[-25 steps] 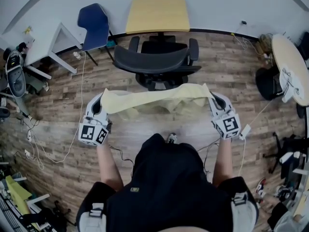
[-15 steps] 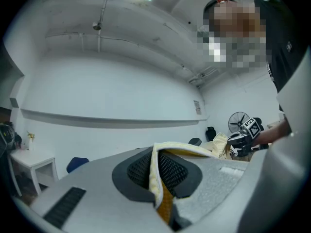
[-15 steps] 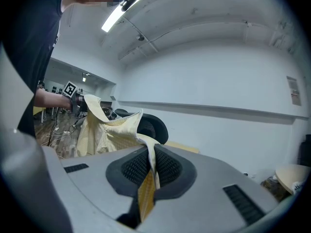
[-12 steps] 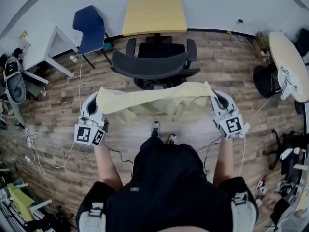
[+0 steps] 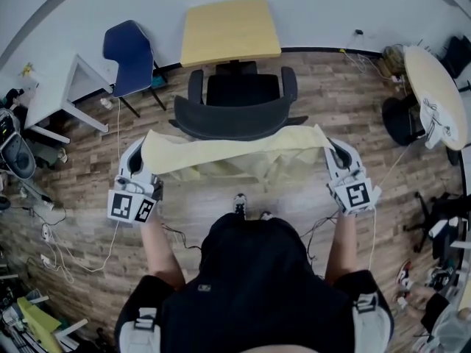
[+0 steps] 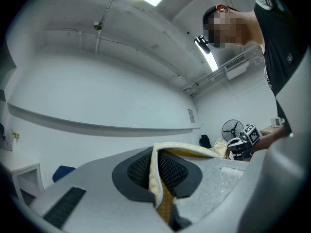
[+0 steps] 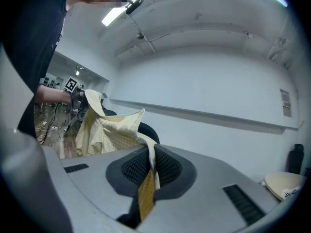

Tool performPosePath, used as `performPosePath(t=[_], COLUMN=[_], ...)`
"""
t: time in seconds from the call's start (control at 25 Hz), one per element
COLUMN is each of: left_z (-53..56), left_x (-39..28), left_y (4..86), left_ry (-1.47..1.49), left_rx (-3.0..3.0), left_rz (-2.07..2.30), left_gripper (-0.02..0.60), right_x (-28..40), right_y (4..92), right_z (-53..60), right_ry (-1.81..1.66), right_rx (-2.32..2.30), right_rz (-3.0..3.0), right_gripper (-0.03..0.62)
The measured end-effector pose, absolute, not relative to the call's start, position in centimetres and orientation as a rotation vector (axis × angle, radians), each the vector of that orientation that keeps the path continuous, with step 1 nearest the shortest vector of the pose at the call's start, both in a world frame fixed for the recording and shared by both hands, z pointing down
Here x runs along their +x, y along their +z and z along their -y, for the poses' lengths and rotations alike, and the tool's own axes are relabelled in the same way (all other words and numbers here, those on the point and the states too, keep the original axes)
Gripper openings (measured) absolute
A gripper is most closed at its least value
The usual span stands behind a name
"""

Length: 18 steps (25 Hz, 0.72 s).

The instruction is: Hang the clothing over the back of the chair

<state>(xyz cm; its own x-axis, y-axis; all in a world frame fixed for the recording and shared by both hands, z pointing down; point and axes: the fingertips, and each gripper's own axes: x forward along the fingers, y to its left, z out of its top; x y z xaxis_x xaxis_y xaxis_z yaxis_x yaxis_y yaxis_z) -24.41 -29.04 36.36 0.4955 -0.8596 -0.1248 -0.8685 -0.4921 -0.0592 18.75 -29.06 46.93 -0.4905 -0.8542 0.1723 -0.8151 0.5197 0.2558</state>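
A pale yellow garment is stretched wide between my two grippers, just in front of the curved back of a black office chair. My left gripper is shut on the garment's left end, and the cloth shows pinched between its dark pads. At the right end my right gripper is shut on the cloth too. The garment's middle sags in folds toward the floor. Its top edge lies level with the chair's backrest, touching or just short of it.
A yellow table stands behind the chair against the wall. A blue chair and a white desk are at the left. A round table is at the right. Cables trail over the wooden floor.
Both grippers have carried the stretched garment forward, and the person has stepped closer. The cloth's top edge now lies at the chair's backrest instead of well short of it.
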Motion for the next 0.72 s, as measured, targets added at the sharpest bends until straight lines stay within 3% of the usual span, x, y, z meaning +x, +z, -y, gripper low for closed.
performPosePath(t=[0.72], left_z=[37.5], left_x=[-27.1], left_y=[34.2], left_ry=[0.268], left_rx=[-2.688], left_rz=[-1.310], left_gripper=[0.003], right_x=[16.2], right_y=[41.9], right_z=[32.8], right_ry=[-0.374], right_rx=[1.681], right_rz=[2.527], right_gripper=[0.002])
